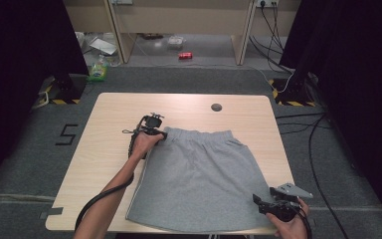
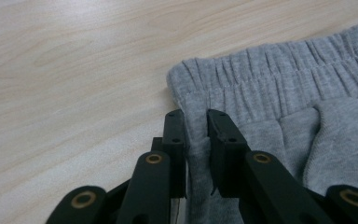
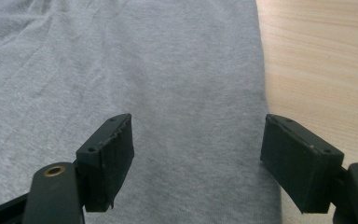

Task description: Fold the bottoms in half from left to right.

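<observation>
Grey shorts (image 1: 199, 179), waistband far, hem nearest

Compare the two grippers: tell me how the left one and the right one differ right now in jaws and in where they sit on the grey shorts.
The left gripper has its jaws nearly together, pinching the grey shorts just below the elastic waistband corner; the right gripper holds its jaws wide apart with nothing clamped. The left gripper works at the far waistband end, while the right gripper hovers over the shorts' near hem corner at the table front edge. Both have black jaws and point at the same garment.
</observation>
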`<action>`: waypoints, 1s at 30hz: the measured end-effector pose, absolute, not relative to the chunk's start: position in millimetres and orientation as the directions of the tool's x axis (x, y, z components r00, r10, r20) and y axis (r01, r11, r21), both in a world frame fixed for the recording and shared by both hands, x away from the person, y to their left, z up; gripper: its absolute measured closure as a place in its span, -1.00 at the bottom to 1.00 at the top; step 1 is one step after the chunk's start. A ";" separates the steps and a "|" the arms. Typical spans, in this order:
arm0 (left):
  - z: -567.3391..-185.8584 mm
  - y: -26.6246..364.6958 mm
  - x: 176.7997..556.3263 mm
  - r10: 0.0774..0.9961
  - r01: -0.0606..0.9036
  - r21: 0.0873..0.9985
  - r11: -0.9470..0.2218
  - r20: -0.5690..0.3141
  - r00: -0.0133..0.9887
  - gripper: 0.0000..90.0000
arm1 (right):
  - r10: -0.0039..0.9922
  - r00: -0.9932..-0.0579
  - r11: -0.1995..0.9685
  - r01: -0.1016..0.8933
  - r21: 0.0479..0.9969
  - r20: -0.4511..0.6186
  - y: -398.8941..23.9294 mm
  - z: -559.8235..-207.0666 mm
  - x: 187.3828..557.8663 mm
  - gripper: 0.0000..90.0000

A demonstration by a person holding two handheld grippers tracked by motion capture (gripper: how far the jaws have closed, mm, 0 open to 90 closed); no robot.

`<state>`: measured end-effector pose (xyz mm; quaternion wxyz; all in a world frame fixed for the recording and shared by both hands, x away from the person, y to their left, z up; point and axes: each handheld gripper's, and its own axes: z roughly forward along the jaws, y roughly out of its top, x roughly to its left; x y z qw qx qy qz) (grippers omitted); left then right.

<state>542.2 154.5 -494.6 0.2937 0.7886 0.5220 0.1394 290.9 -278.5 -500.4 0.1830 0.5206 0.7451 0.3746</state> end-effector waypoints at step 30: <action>-494.3 152.6 543.7 0.906 0.743 0.601 -0.296 -0.070 0.418 0.74 | 0.736 -0.672 0.349 0.482 0.804 0.084 -138.9 -480.6 298.3 -0.35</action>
